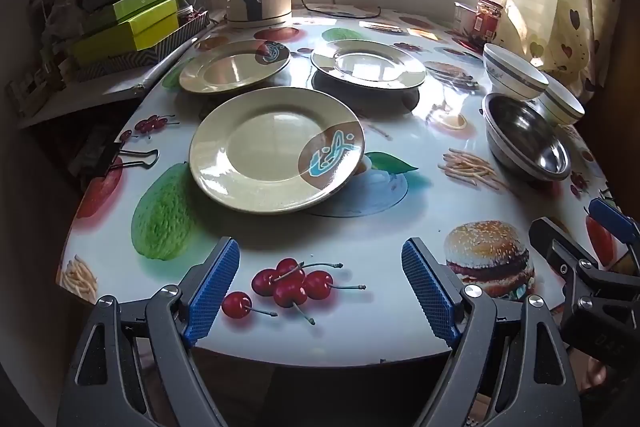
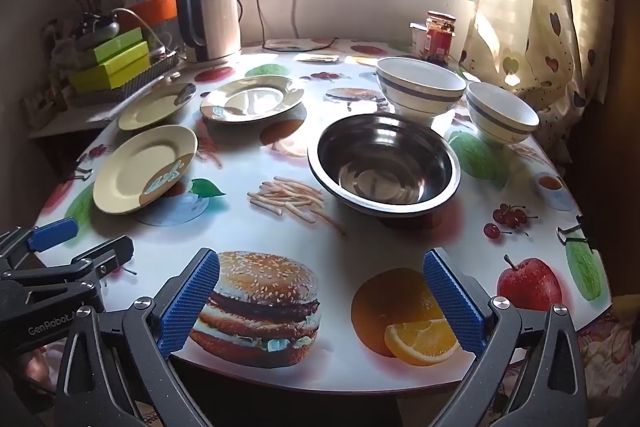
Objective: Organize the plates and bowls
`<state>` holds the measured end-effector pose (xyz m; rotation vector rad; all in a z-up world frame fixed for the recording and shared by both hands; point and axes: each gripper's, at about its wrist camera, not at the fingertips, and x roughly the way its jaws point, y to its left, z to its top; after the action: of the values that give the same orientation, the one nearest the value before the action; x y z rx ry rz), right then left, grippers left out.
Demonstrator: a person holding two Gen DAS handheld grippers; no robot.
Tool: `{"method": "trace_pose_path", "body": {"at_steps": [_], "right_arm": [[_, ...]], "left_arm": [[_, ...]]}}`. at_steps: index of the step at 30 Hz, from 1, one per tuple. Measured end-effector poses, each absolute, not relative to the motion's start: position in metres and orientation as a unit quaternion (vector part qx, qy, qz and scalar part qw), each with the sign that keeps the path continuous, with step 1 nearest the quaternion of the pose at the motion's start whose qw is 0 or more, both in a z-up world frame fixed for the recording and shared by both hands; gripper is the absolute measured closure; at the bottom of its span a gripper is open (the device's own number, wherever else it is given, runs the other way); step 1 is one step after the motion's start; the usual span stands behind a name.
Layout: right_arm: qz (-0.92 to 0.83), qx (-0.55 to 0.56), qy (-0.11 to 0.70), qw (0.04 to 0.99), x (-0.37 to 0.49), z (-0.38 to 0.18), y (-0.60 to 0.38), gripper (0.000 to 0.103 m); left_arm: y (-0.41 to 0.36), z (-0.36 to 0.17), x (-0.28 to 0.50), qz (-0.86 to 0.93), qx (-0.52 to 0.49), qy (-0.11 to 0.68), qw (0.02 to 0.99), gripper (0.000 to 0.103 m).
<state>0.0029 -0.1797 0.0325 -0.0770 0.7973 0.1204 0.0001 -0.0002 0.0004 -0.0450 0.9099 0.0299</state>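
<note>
Ceramic and steel ware: six pieces on the printed table, none stacked yet.
Left gripper: jaws spread wide, empty, over the table's near edge.
Right gripper: jaws spread wide, empty, over the near edge, right of the left gripper.
Near plate: closest plate, left of the steel bowl. Glazed, stiff, likely slippery and chip-prone. Judged hold: pinch the raised rim; one side appears lifted off the table.
Steel bowl: landmark, centre-right. Probably light, dent-tolerant, smooth. Judged hold: one finger inside, one outside the flared rim.
Left plate: beyond the near plate, far left of the steel bowl. Rim hold as above.
Middle plate: behind-left of the steel bowl. Same handling.
Big bowl: just behind the steel bowl. Ceramic, heavier, fragile. Grip the wall at the rim.
Small bowl: behind-right of the steel bowl. Fragile; rim grip.
</note>
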Motion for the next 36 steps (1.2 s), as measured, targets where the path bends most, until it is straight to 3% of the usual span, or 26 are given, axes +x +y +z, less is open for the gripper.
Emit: {"method": "trace_pose_path", "body": {"at_steps": [36], "right_arm": [[0.07, 0.001, 0.368, 0.927, 0.012, 0.046, -0.191, 0.0]], "left_arm": [[-0.012, 0.011, 0.014, 0.018, -0.008, 0.438, 0.899, 0.019]]}}
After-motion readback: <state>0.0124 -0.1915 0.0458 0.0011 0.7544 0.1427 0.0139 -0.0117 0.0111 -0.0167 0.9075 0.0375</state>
